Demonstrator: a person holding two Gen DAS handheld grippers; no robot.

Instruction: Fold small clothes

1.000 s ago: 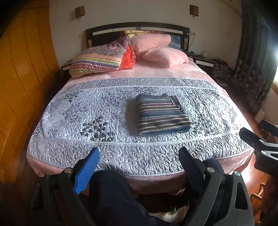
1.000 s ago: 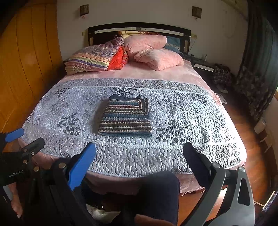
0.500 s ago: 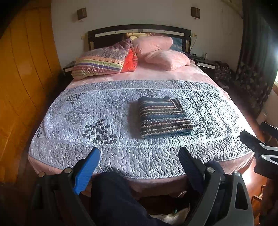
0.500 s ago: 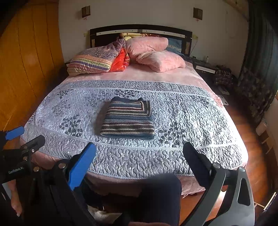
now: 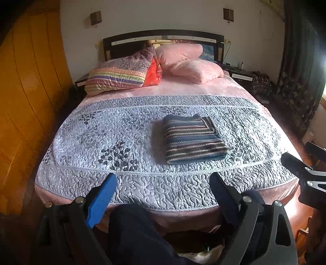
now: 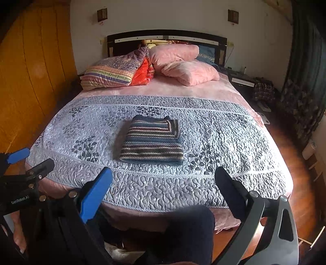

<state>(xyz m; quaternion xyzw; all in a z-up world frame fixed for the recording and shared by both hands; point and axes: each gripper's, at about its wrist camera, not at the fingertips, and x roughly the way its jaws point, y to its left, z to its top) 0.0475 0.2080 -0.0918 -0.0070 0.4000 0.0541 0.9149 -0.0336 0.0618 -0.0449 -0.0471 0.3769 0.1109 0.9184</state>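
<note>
folded sweater (image 6: 151, 141) on bed (image 6: 224, 142), tongs (image 6: 163, 177) wide

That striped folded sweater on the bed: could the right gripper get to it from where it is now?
Probably yes. The right gripper is open and empty, back over the foot of the bed, and only bare quilt lies between it and the striped sweater. Nothing blocks the way; it would just need to move forward.

Bed (image 5: 142, 130) with grey quilted cover fills centre frame, dark headboard (image 5: 163, 37) against a white wall (image 5: 163, 16) at top. Orange wood panelling (image 5: 26, 91) at left; dark curtain (image 5: 299, 71) at right, wooden floor (image 6: 295, 163) below it
</note>
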